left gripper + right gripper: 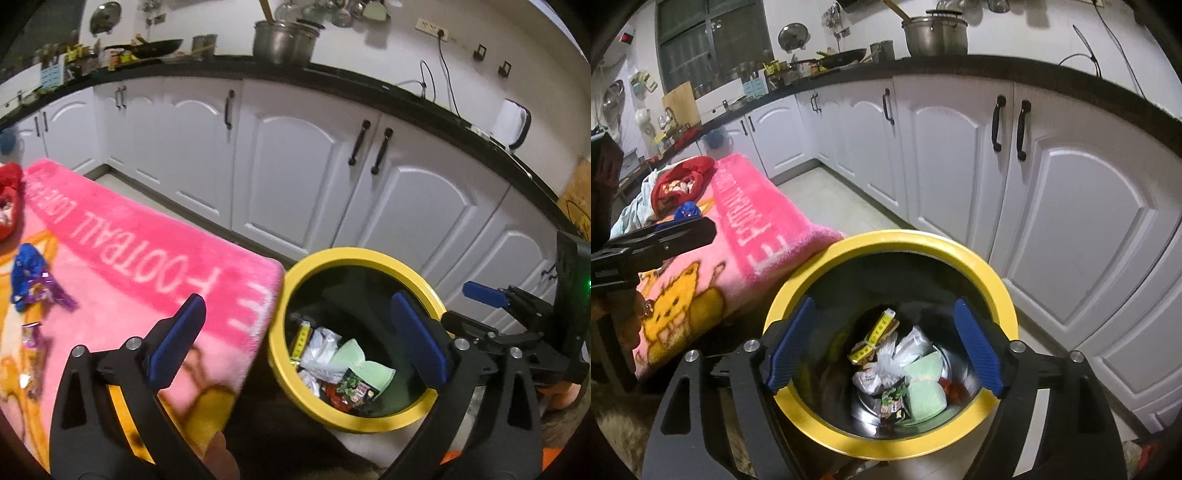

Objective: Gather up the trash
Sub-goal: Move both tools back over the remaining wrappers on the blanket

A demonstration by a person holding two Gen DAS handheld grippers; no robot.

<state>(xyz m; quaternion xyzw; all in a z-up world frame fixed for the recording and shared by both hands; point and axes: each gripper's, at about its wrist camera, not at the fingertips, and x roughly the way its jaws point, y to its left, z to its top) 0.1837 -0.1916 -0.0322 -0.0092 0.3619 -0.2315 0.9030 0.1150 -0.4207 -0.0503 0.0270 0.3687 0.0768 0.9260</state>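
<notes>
In the kitchen, I'm holding my 2 grippers, left (295, 339) and right (884, 347), spread wide and grasping nothing, over the yellow-rimmed bin (997, 284) of wrappers (875, 334).

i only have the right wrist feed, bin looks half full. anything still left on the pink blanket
Observer: Yes. The left wrist view shows a crumpled blue wrapper lying on the pink blanket, left of the left gripper.
Operator: just that one
Observer: No, a small purple wrapper lies nearer the camera, apart from the blue one.
Operator: is the left one carrying anything
Observer: No. Its fingers stand wide apart with nothing between them, partly over the yellow-rimmed bin.
Operator: and mine
Observer: The right gripper is open over the bin too, nothing between its fingers.
</notes>
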